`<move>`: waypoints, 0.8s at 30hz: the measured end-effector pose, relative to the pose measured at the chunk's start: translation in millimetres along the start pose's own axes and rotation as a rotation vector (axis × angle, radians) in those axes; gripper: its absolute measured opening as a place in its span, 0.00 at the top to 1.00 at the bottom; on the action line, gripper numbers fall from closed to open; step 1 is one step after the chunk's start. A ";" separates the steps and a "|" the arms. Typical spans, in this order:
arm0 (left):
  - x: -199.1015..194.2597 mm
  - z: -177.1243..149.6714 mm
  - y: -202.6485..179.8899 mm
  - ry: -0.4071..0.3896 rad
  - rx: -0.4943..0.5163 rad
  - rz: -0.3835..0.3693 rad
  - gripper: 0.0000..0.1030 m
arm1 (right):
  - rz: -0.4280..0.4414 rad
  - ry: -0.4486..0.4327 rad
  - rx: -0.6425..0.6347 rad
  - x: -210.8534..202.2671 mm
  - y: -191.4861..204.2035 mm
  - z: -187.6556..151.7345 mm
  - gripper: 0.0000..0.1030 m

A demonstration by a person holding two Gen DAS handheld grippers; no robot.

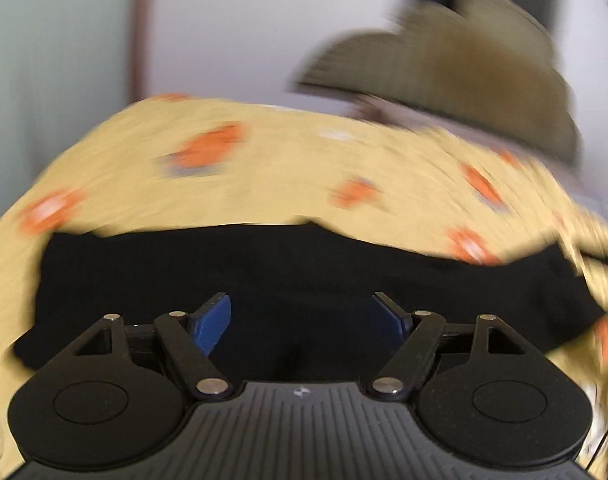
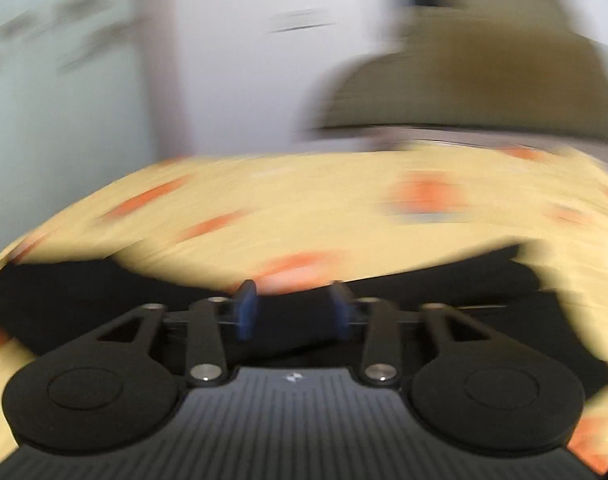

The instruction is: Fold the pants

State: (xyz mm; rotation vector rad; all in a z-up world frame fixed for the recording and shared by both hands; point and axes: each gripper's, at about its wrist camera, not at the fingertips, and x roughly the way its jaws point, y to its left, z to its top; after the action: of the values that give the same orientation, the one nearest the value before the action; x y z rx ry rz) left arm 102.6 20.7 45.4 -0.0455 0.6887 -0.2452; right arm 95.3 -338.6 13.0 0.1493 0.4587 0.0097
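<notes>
Black pants (image 1: pixel 264 264) lie flat on a yellow bedsheet with orange prints (image 1: pixel 288 160). In the left wrist view they spread across the frame just ahead of and under my left gripper (image 1: pixel 302 314), which is open with blue pads (image 1: pixel 210 320) wide apart and nothing between them. In the right wrist view the pants (image 2: pixel 104 292) show as a dark band on the sheet (image 2: pixel 304 208). My right gripper (image 2: pixel 294 308) is open over the pants' edge, its blue fingers (image 2: pixel 246 308) apart and empty. Both views are motion-blurred.
An olive-brown pillow or bundle (image 1: pixel 463 68) lies at the far right of the bed; it also shows in the right wrist view (image 2: pixel 483 72). A white wall and cupboard (image 1: pixel 224 20) stand behind the bed.
</notes>
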 end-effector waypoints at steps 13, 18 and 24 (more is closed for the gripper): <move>76.2 -25.9 -110.2 0.104 0.280 -0.038 0.26 | -0.238 0.082 0.495 97.8 -174.4 31.3 0.61; 85.8 -34.5 -109.4 0.140 0.258 -0.053 0.25 | -0.268 0.066 0.714 106.0 -203.6 14.4 0.65; 83.5 -35.9 -108.3 0.148 0.252 -0.069 0.25 | -0.163 0.036 0.818 109.8 -222.0 4.2 0.65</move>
State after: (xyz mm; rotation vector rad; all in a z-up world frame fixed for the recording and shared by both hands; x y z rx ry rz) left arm 119.4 -102.8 -21.1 0.1920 0.7996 -0.4034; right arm 190.2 -554.0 -63.9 0.9155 0.4886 -0.3392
